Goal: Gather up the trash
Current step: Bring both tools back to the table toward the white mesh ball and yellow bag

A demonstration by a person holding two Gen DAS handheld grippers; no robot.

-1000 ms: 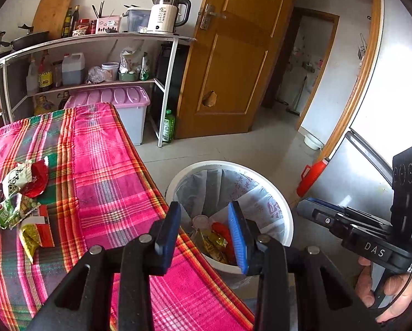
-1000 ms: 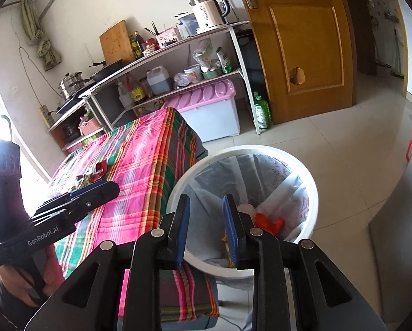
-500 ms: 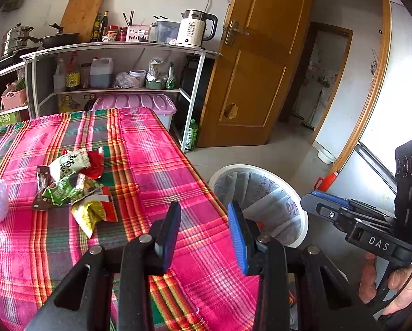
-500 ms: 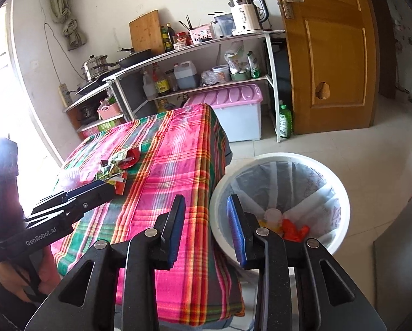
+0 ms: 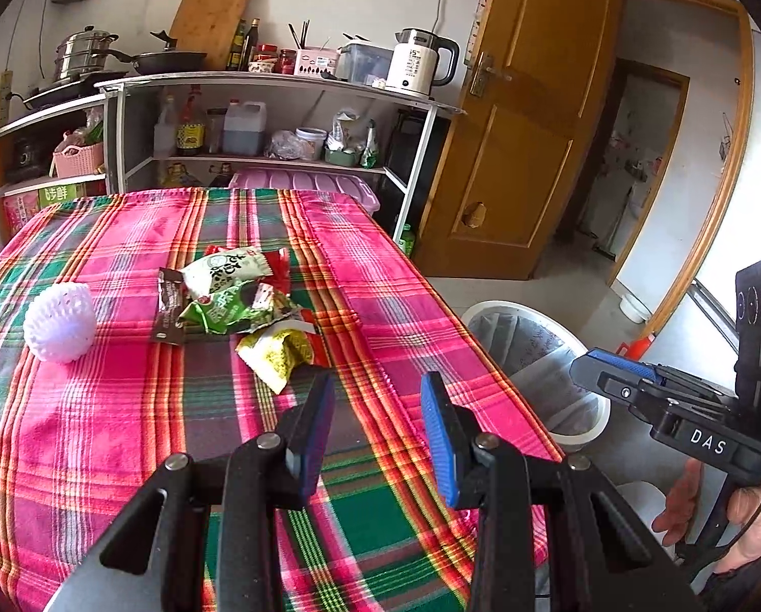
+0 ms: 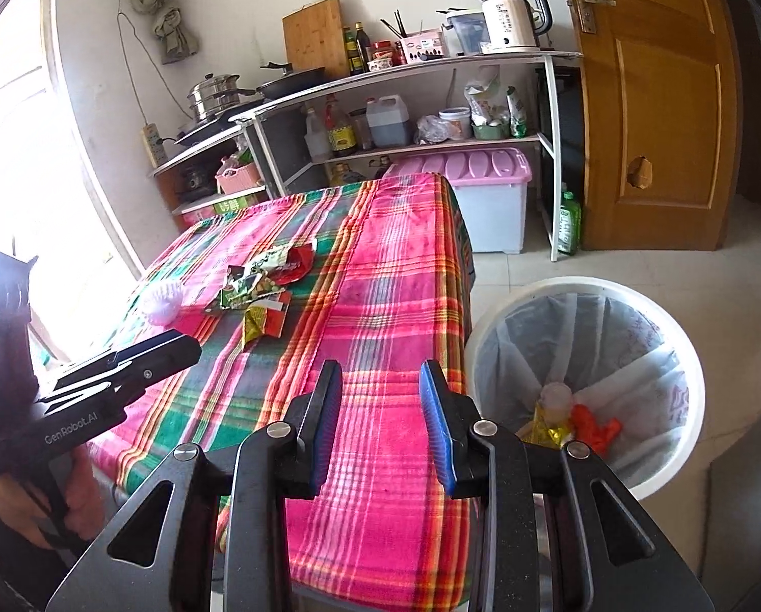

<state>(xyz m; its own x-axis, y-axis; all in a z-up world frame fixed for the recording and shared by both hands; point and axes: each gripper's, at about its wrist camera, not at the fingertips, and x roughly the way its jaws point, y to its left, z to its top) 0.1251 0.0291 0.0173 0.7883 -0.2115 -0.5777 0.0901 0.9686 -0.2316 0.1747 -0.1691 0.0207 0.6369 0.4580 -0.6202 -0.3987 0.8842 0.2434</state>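
Both tongs are held parted with nothing between their blue pads: the left tongs [image 5: 377, 408] are poised over the near part of the counter [image 5: 100, 418], and the right tongs [image 6: 380, 398], whose jaws have just been opening, are poised over the counter's corner beside the bin [image 6: 579, 382]. Snack wrappers [image 5: 232, 301] are heaped near the middle of the counter, ahead of the left tongs and slightly to their left; a crumpled yellow-green wrapper [image 5: 278, 352] is the nearest piece, just beyond the left pad but apart from it. A white foam net [image 5: 59, 321] is seen farther left, well apart from the tongs. From the right wrist view, the same heap is seen far ahead and to the left. The bin, white and lined with a clear bag, is set on the tiled floor just beside the counter's edge, and yellow and red trash is seen at its bottom. The counter is covered by a pink, green and orange plaid cloth. Behind it a shelf rack [image 5: 278, 81] is loaded with a kettle [image 5: 421, 64], pots, bottles and a cutting board, and a wooden door [image 5: 523, 143] is seen to the right.
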